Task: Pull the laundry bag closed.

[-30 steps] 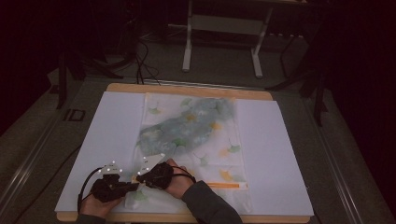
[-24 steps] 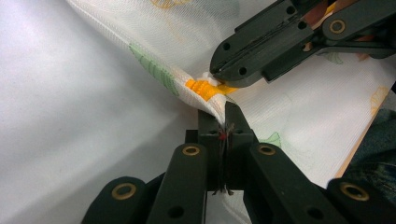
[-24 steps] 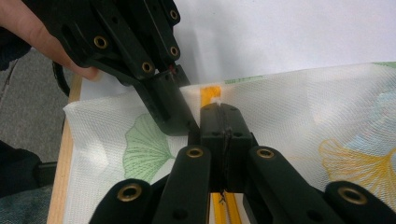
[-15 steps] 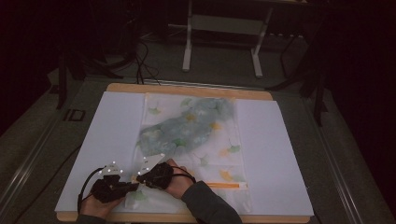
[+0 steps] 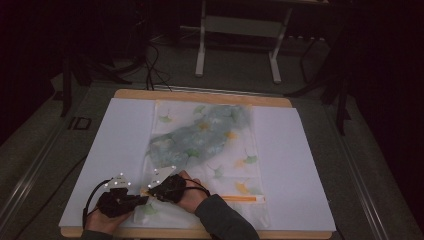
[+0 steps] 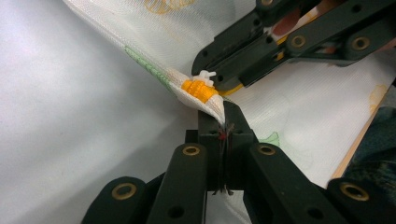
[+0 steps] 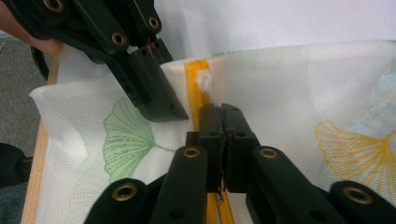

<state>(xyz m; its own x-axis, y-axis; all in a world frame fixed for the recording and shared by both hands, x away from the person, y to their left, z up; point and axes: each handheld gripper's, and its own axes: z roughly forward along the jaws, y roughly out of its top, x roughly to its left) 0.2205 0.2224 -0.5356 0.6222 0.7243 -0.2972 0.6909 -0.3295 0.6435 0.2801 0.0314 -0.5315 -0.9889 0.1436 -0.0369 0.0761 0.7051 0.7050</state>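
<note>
A white mesh bag (image 5: 220, 150) printed with green and yellow leaves lies flat on the table, with a blue-grey garment (image 5: 205, 132) inside it. An orange zipper (image 5: 245, 198) runs along its near edge. My left gripper (image 5: 143, 199) is shut on the bag's fabric (image 6: 212, 109) just beside the zipper's end (image 6: 198, 89) and lifts that corner slightly. My right gripper (image 5: 146, 190) is shut on the zipper pull (image 7: 204, 81), a small white tab on the orange tape. In the left gripper view my left gripper (image 6: 223, 123) faces the right gripper (image 6: 205, 65) tip to tip. My right gripper (image 7: 219, 116) sits over the tape.
The bag rests on white paper (image 5: 100, 145) that covers a wooden table (image 5: 200, 96). The table's near edge (image 5: 200, 234) lies just below both hands. A metal stand (image 5: 240, 35) and cables sit on the dark floor beyond.
</note>
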